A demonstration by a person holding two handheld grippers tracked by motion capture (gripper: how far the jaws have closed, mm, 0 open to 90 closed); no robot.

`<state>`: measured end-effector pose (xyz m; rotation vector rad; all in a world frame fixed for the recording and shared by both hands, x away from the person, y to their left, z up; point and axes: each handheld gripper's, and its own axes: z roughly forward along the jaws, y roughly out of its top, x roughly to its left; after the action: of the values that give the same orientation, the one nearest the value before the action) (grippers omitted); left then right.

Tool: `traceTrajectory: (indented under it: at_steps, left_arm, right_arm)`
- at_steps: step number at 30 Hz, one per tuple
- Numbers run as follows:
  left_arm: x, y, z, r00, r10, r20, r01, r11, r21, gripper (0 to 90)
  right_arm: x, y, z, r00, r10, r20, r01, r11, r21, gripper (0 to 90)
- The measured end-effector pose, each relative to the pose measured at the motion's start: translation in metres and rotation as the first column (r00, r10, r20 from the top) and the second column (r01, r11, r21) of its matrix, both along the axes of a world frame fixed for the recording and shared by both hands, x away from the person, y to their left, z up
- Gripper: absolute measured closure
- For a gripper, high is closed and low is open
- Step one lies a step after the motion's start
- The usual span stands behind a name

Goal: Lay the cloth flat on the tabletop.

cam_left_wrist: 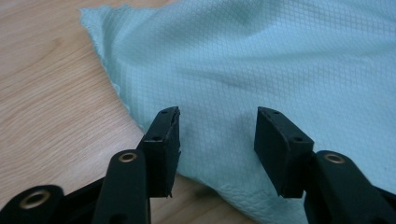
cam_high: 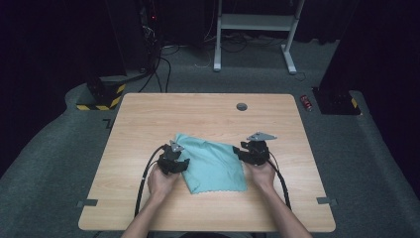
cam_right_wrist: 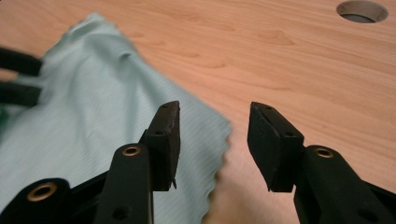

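A light teal cloth (cam_high: pixel 214 163) lies folded on the wooden table (cam_high: pixel 148 119), near the middle toward the front. My left gripper (cam_high: pixel 182 162) sits at the cloth's left edge. In the left gripper view its jaws stand apart over the woven cloth (cam_left_wrist: pixel 280 60), with nothing pinched between them (cam_left_wrist: pixel 217 135). My right gripper (cam_high: pixel 243 151) is at the cloth's right edge. In the right gripper view its jaws are spread over the cloth's scalloped corner (cam_right_wrist: pixel 116 121) and bare wood, gripping nothing (cam_right_wrist: pixel 214 140).
A round cable hole (cam_high: pixel 241 106) is set in the table's far middle, seen too in the right gripper view (cam_right_wrist: pixel 362 11). Beyond the table stand a white desk frame (cam_high: pixel 257 29) and dark equipment on the carpet. A red can (cam_high: pixel 307 102) lies on the floor at right.
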<state>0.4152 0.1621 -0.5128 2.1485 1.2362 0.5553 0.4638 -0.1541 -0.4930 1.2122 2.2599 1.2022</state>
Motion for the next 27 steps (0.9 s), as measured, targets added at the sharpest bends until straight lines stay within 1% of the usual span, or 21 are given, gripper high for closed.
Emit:
traceTrajectory:
  at_steps: [1, 2, 3, 4, 6, 8, 9, 10, 11, 14, 15, 16, 18, 19, 20, 22, 24, 27]
  left_arm:
    - [-0.002, 0.002, -0.001, 1.0, 0.003, 0.003, -0.003, 1.0, -0.005, 48.7]
    - [-0.005, 0.006, -0.002, 0.9999, 0.008, 0.008, -0.007, 0.9998, -0.02, 48.3]
    - [-0.006, 0.008, -0.003, 0.9999, 0.007, 0.013, -0.007, 0.9997, -0.026, 47.8]
    - [-0.008, 0.011, -0.004, 0.9997, 0.014, 0.021, -0.014, 0.9991, -0.041, 47.3]
    - [-0.011, 0.018, -0.008, 0.9993, 0.026, 0.026, -0.024, 0.9955, -0.092, 46.3]
    - [-0.014, 0.022, -0.012, 0.9976, 0.036, 0.059, -0.029, 0.9937, -0.108, 44.4]
    - [-0.016, 0.023, -0.013, 0.9966, 0.038, 0.074, -0.029, 0.9929, -0.115, 43.9]
    - [-0.017, 0.022, -0.014, 0.996, 0.043, 0.079, -0.033, 0.9926, -0.117, 43.8]
    - [-0.017, 0.022, -0.014, 0.9958, 0.047, 0.078, -0.037, 0.9927, -0.115, 43.5]
    - [-0.017, 0.022, -0.014, 0.9955, 0.058, 0.075, -0.049, 0.9925, -0.111, 41.3]
    - [-0.017, 0.022, -0.014, 0.9951, 0.062, 0.076, -0.054, 0.9922, -0.113, 40.2]
    - [-0.017, 0.022, -0.014, 0.995, 0.065, 0.076, -0.056, 0.9919, -0.114, 39.6]
    - [-0.017, 0.022, -0.014, 0.9949, 0.068, 0.075, -0.059, 0.9918, -0.114, 38.9]
    - [-0.017, 0.022, -0.014, 0.9948, 0.068, 0.076, -0.059, 0.9918, -0.113, 38.7]
    - [-0.017, 0.022, -0.014, 0.9948, 0.068, 0.076, -0.059, 0.9918, -0.114, 38.7]
    - [-0.017, 0.022, -0.014, 0.9949, 0.068, 0.075, -0.059, 0.9918, -0.113, 38.7]
    - [-0.017, 0.022, -0.014, 0.9949, 0.067, 0.075, -0.058, 0.9918, -0.113, 38.7]
    - [-0.017, 0.022, -0.014, 0.9949, 0.067, 0.075, -0.058, 0.9918, -0.113, 38.6]
  right_arm:
    - [0.005, 0.002, -0.001, 0.9998, -0.011, -0.014, 0.01, 1.0, -0.013, 53.6]
    - [0.01, 0.005, -0.003, 0.9997, -0.011, -0.024, 0.011, 0.999, -0.033, 53.7]
    - [0.013, 0.008, -0.006, 0.9995, -0.02, -0.026, 0.019, 0.999, -0.041, 54.2]
    - [0.015, 0.009, -0.009, 0.9994, -0.024, -0.026, 0.022, 0.999, -0.047, 54.4]
    - [0.019, 0.011, -0.017, 0.9984, -0.028, -0.05, 0.025, 0.998, -0.061, 54.5]
    - [0.022, 0.012, -0.025, 0.9959, -0.03, -0.085, 0.024, 0.997, -0.08, 55.4]
    - [0.022, 0.013, -0.027, 0.9964, -0.027, -0.081, 0.02, 0.996, -0.082, 58.7]
    - [0.022, 0.013, -0.026, 0.9967, -0.023, -0.078, 0.016, 0.996, -0.088, 63.1]
    - [0.022, 0.013, -0.025, 0.9954, -0.016, -0.094, 0.008, 0.997, -0.08, 67.5]
    - [0.02, 0.015, -0.024, 0.996, 0.016, -0.088, -0.027, 0.993, -0.117, 86.6]
    - [0.019, 0.016, -0.024, 0.9956, 0.029, -0.089, -0.04, 0.992, -0.123, 90.0]
    - [0.018, 0.016, -0.024, 0.9955, 0.038, -0.087, -0.049, 0.991, -0.124, 90.0]
    - [0.014, 0.018, -0.019, 0.9958, 0.057, -0.071, -0.064, 0.992, -0.106, 90.0]
    - [0.011, 0.019, -0.015, 0.9962, 0.069, -0.054, -0.074, 0.993, -0.098, 90.0]
    - [0.007, 0.021, -0.008, 0.9959, 0.088, -0.023, -0.089, 0.992, -0.087, 90.0]
    - [-0.002, 0.026, 0.003, 0.9925, 0.122, 0.015, -0.12, 0.99, -0.08, 90.0]
    - [-0.013, 0.032, 0.012, 0.9838, 0.172, 0.051, -0.167, 0.981, -0.097, 90.0]
    - [-0.031, 0.043, 0.02, 0.9664, 0.246, 0.073, -0.236, 0.963, -0.127, 90.0]
